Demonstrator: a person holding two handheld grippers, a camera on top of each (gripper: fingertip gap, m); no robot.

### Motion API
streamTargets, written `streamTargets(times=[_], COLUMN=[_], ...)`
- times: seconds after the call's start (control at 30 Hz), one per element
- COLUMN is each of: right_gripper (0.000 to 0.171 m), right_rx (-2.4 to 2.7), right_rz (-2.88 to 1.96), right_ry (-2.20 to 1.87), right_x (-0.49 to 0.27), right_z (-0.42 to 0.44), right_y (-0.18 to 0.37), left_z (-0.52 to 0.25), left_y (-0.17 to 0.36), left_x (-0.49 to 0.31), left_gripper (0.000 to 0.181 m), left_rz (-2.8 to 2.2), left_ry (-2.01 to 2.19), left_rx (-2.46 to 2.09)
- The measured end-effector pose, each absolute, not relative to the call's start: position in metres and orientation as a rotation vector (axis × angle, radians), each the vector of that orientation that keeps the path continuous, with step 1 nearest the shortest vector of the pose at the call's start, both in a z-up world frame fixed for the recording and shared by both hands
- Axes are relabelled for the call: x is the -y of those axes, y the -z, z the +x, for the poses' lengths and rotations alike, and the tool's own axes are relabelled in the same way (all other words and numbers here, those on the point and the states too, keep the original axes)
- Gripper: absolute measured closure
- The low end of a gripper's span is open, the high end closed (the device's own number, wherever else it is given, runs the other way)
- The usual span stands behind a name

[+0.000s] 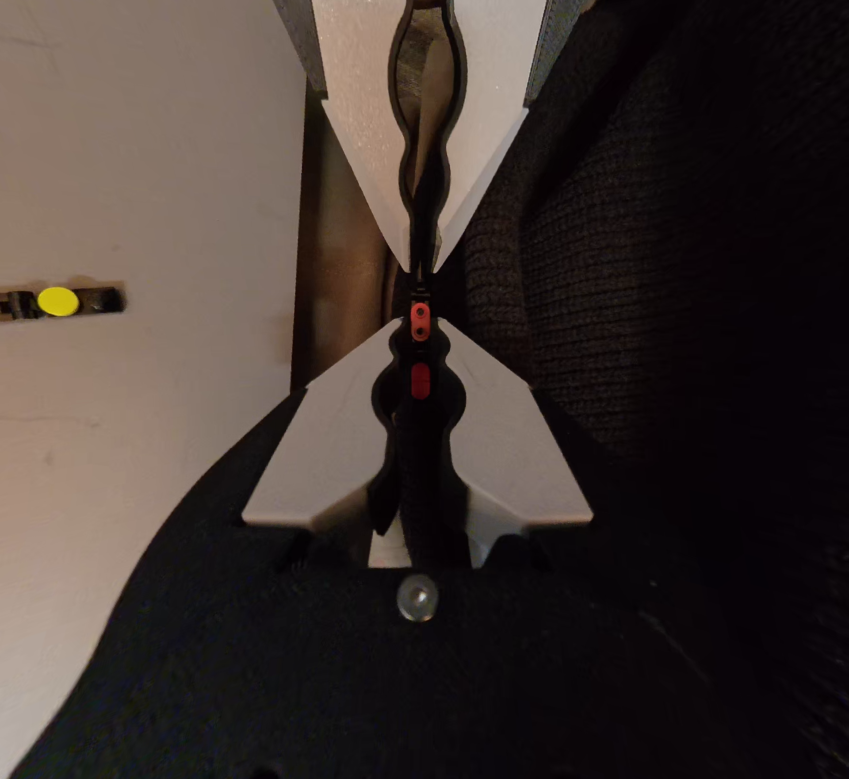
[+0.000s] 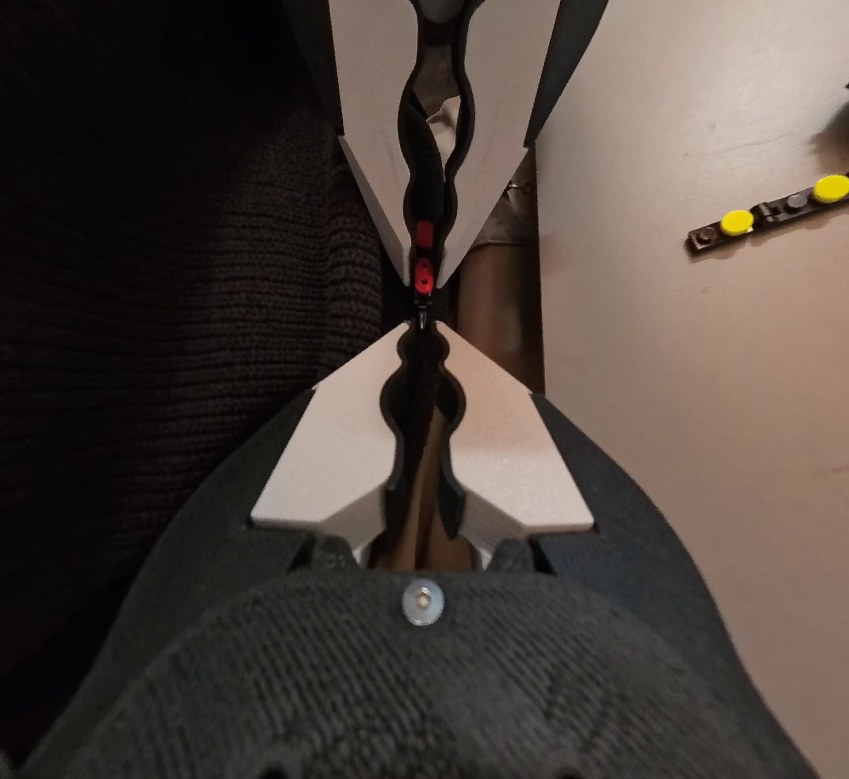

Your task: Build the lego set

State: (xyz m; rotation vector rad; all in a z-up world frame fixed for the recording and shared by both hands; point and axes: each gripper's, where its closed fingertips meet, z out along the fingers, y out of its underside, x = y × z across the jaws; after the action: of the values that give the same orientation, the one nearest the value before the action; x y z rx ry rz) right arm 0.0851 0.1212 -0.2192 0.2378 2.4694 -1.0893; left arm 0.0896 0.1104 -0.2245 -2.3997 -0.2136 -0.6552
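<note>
My two grippers meet tip to tip over the table's edge. My left gripper is shut on a small red lego piece with two holes; a second red part shows deeper between its fingers. My right gripper is shut on a small black lego piece. The black piece touches the end of the red piece. In the right wrist view the left gripper comes from the top with the red piece. In the left wrist view the right gripper comes from the top.
A black lego strip with yellow round tiles lies on the pale table; it also shows in the left wrist view. A person's dark knitted garment fills the side beyond the table edge. The tips of both grippers are at nearly the same place.
</note>
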Motion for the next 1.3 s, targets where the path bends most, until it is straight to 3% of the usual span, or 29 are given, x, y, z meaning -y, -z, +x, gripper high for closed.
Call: streamTargets(times=[0.57, 0.9, 1.3], right_gripper=[0.168, 0.169, 0.169], right_rx=[-2.399, -2.149, -2.172], right_rz=[0.264, 0.379, 0.347], right_ry=[1.105, 1.452, 1.454], right_x=[-0.120, -0.120, -0.120], right_z=[0.093, 0.063, 0.064], right_y=[0.222, 0.166, 0.164], left_z=[0.098, 0.069, 0.070], left_y=[0.228, 0.173, 0.170], left_x=[-0.112, -0.113, -0.113], left_gripper=[0.178, 0.178, 0.178], left_rz=[-2.320, -1.956, -1.972], left_ry=[0.692, 0.648, 0.607], left_rx=[0.289, 0.397, 0.364])
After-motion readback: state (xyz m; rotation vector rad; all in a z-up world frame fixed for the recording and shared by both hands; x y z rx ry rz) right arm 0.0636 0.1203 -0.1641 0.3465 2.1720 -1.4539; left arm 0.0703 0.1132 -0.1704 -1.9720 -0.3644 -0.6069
